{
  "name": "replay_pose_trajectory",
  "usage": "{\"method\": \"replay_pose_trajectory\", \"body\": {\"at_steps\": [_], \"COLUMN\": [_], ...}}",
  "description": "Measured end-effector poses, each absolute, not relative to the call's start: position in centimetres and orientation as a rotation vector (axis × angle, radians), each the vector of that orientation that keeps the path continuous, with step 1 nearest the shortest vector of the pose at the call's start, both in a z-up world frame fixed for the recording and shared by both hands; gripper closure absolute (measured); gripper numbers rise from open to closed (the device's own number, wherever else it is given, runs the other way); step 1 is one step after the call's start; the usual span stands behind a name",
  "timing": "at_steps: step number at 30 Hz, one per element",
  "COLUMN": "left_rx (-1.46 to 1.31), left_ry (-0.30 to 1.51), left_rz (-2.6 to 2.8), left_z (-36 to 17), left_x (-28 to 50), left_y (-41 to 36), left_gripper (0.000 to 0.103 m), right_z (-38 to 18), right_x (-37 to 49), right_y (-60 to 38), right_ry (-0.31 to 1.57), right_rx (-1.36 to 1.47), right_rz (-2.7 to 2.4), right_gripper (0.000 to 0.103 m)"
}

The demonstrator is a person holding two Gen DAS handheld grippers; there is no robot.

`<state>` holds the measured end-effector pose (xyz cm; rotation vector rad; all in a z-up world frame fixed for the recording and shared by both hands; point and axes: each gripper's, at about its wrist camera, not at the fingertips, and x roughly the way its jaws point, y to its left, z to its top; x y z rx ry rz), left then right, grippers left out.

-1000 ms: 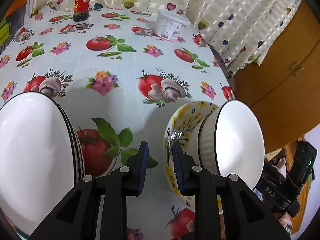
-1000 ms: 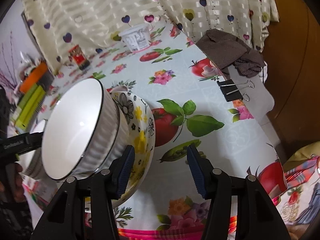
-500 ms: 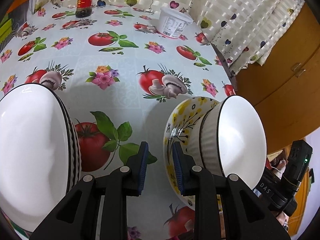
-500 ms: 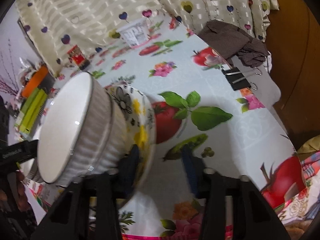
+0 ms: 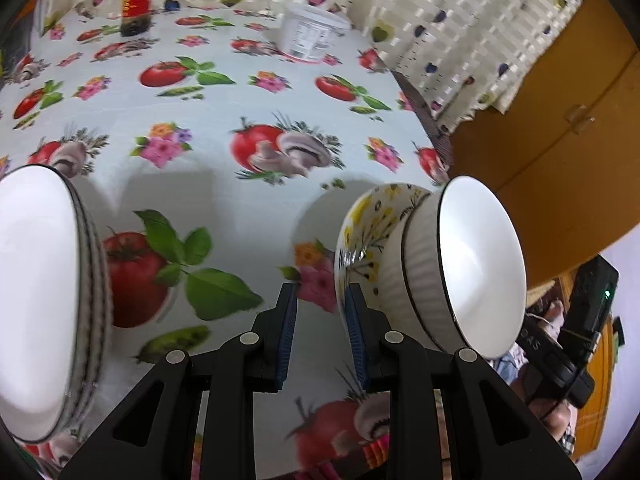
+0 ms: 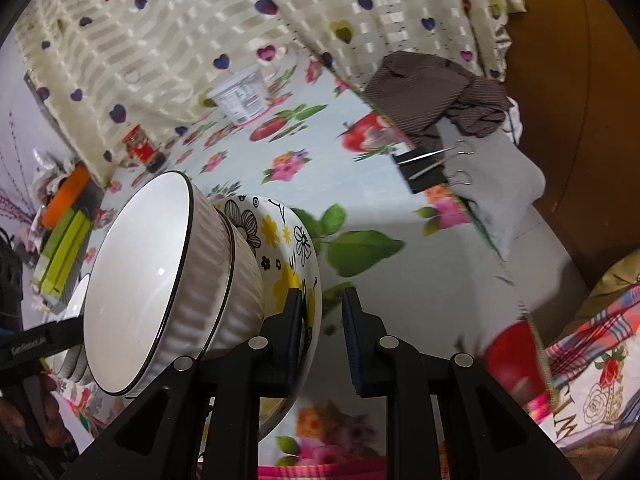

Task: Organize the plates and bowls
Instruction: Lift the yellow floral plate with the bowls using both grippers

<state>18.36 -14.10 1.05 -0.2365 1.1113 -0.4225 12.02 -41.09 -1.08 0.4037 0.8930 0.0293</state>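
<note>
A white ribbed bowl (image 5: 480, 260) (image 6: 140, 280) sits nested in a yellow floral bowl (image 5: 372, 220) (image 6: 280, 236) near the table's right edge. My left gripper (image 5: 320, 292) has its right finger inside the floral rim. Its left pad stands clear, with tablecloth showing in the gap. My right gripper (image 6: 322, 294) straddles the opposite rim and its jaws are closing. Its left pad is inside the bowl, and a slit of table shows before the right pad. A stack of white dishes with black-striped rims (image 5: 36, 292) stands at the left.
A white plastic tub (image 5: 312, 36) (image 6: 240, 98) and a red-labelled jar (image 5: 136, 4) stand at the back by the heart-print curtain. A brown cloth (image 6: 436, 88) and a black binder clip (image 6: 428, 172) lie at the table's right edge, beside a wooden cabinet (image 5: 560, 140).
The right jaws have narrowed from wide apart to close around the floral rim. In the left wrist view the tablecloth and white stack slid left while the nested bowls stayed by the fingers.
</note>
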Motion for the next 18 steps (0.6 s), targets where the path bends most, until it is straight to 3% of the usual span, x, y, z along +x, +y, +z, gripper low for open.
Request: {"method": "replay_pose_trajectory", "body": {"at_steps": [18], "left_rx": [-0.215], "left_ry": [1.233], "left_rz": [-0.493], "left_z": [-2.1], "left_x": [19.2], "left_y": [-17.4], "left_gripper": [0.077], "right_z": [-1.2], "right_x": [11.4], "right_y": [-42.0], "right_ry": [0.884], "right_rx": [0.405], "right_rz": [0.042], "right_gripper": [0.08]}}
